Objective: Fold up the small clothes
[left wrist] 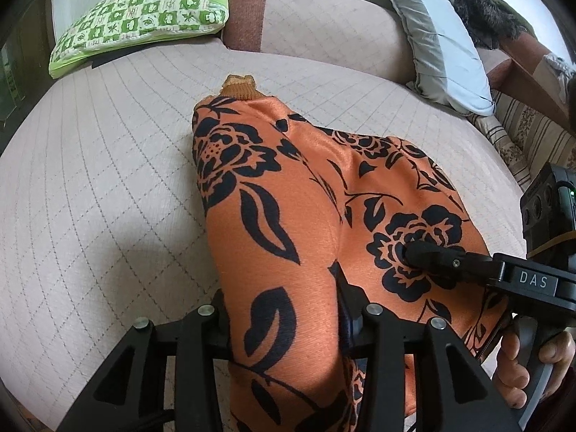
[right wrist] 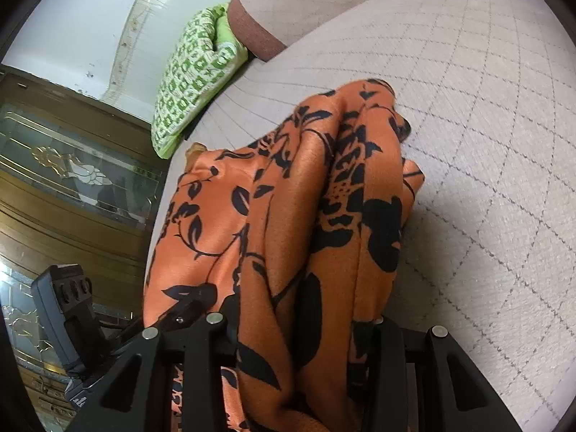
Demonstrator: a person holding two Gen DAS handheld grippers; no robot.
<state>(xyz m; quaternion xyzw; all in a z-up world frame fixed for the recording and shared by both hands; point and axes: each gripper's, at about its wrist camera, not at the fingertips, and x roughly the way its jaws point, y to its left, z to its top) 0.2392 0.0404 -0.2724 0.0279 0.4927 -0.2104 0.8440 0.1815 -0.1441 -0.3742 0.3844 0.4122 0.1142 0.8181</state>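
While both tongs [left wrist: 284, 324] [right wrist: 302, 327] grip the orange garment [left wrist: 288, 216], one reads "DAS".

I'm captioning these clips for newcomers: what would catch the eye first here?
The orange garment with black roses fills the middle of both views, draped between the left gripper and the right gripper, over a quilted beige sofa seat. Behind it to the left, a green checked cushion leans against the backrest.

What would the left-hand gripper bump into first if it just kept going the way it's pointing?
Almost at once, the orange satin garment with black flowers, which already lies between the left gripper's fingers and stretches ahead. Beneath and beyond it is the beige quilted sofa seat; depth is hard to judge.
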